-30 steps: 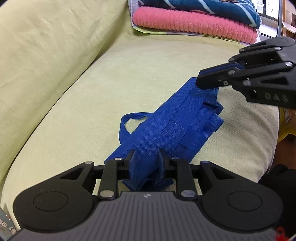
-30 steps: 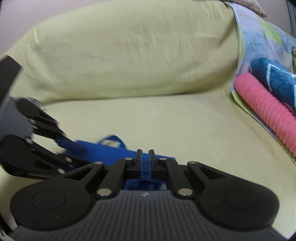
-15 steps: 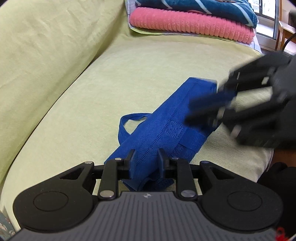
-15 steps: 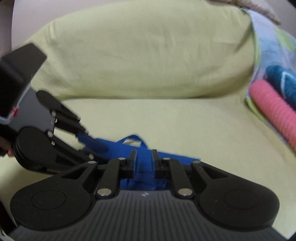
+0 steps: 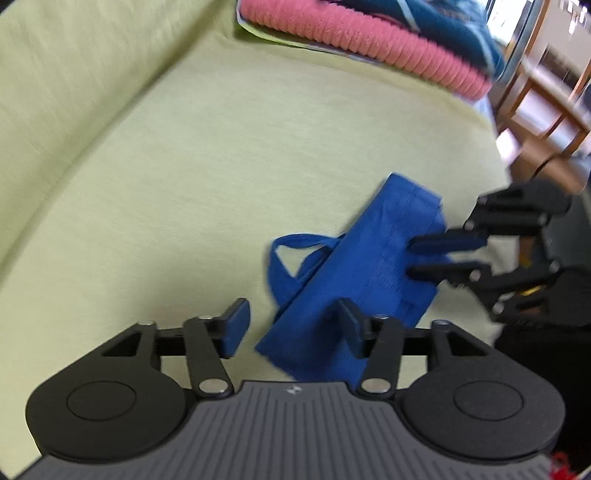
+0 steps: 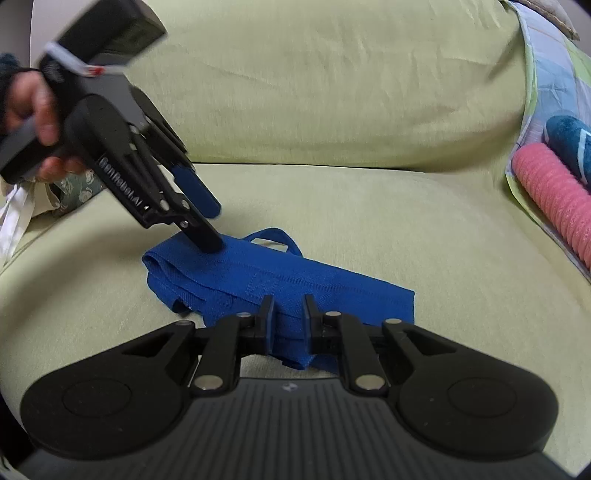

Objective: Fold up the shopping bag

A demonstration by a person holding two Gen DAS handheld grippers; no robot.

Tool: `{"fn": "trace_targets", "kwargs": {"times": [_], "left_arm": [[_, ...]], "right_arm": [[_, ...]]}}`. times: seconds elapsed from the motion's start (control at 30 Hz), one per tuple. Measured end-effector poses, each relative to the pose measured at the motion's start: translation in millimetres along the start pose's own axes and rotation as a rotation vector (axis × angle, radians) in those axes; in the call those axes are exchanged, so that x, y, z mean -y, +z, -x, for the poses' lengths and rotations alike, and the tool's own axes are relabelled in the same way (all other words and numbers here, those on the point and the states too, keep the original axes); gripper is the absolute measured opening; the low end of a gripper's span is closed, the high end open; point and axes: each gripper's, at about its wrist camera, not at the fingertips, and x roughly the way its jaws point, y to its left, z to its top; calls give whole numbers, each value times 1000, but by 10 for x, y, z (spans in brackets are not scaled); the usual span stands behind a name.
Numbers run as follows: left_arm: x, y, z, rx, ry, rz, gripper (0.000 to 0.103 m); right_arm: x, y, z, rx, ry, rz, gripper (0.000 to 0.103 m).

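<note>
A blue shopping bag (image 5: pixel 369 266) lies folded into a long strip on the yellow-green sofa seat (image 5: pixel 184 184), one handle loop (image 5: pixel 280 254) sticking out sideways. My left gripper (image 5: pixel 293 325) hovers over the bag's near end, its jaws opening. One finger is over the bag, the other over bare cushion, and nothing is pinched. Seen from the right wrist, the left gripper (image 6: pixel 212 227) tilts steeply down over the bag's (image 6: pixel 295 277) far end. My right gripper (image 6: pixel 289 314) is shut on the bag's long edge, blue fabric filling its narrow gap. The right gripper (image 5: pixel 424 254) comes in from the right.
A pink ribbed towel (image 5: pixel 369 48) and a teal blanket (image 5: pixel 424 22) are stacked at the sofa's far end. The sofa backrest (image 6: pixel 332 92) rises behind the seat. Wooden furniture (image 5: pixel 546 110) stands past the seat edge. A hand (image 6: pixel 37 110) holds the left gripper above a patterned cloth (image 6: pixel 77 186).
My left gripper let go of the bag's end, spread its jaws, lifted and shifted sideways. My right gripper came down from above the bag and took hold of its side edge.
</note>
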Motion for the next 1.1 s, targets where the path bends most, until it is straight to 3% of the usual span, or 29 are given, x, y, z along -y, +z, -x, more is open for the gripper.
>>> {"fn": "trace_targets", "kwargs": {"times": [0.1, 0.2, 0.53, 0.63, 0.87, 1.1], "left_arm": [[-229, 38, -142, -61, -166, 46, 71], [-364, 71, -275, -87, -282, 55, 78], [-640, 288, -486, -83, -568, 48, 79], [-620, 351, -530, -80, -606, 31, 79], [-480, 337, -508, -90, -610, -3, 72], [-640, 360, -621, -126, -675, 78, 72]], "right_arm": [[44, -9, -5, 7, 15, -10, 12], [78, -21, -1, 15, 26, -11, 12], [149, -54, -7, 37, 46, -44, 12], [149, -61, -17, 43, 46, -46, 12], [140, -82, -18, 47, 42, -37, 12], [135, -80, -19, 51, 34, -36, 12]]}}
